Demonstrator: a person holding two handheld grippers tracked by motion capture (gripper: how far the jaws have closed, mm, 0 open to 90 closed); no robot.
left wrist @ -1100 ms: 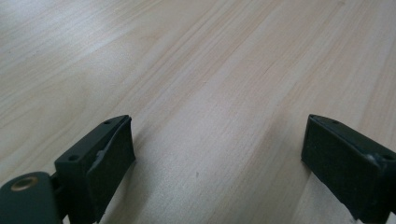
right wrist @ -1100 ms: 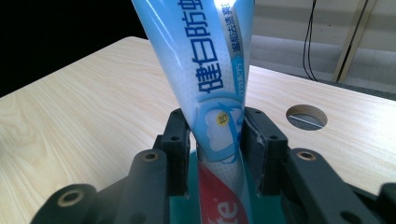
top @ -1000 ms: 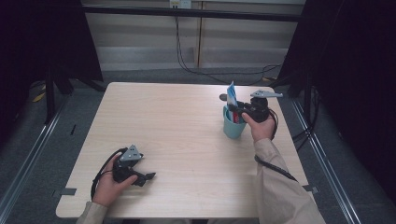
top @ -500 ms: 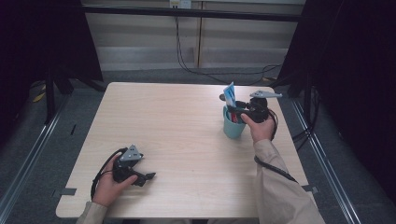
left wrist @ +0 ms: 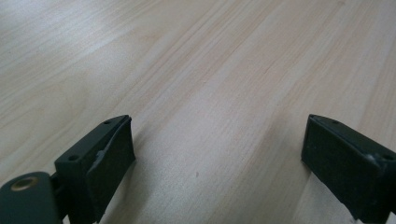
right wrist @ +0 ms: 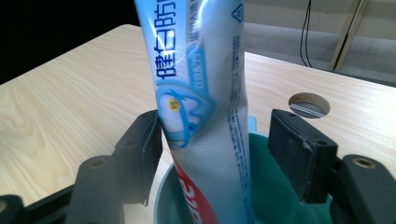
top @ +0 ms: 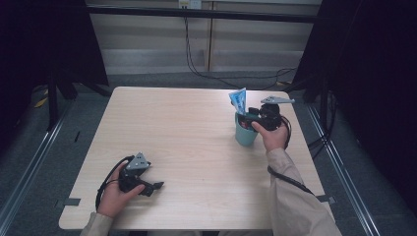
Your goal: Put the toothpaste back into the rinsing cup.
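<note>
Standing in the teal cup (right wrist: 280, 205), toothpaste tube (right wrist: 205, 116) between just-opening right gripper (right wrist: 215, 144) pads, right pad clear.

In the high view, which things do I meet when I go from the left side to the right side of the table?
Left tongs, resting open on the table → toothpaste tube standing in the teal cup → right tongs, whose jaws have just been opening with the tube between them.

Left gripper (top: 156, 185) low near the table's front edge, fingers spread wide, right gripper (top: 244, 117) raised, fingers just opening.
</note>
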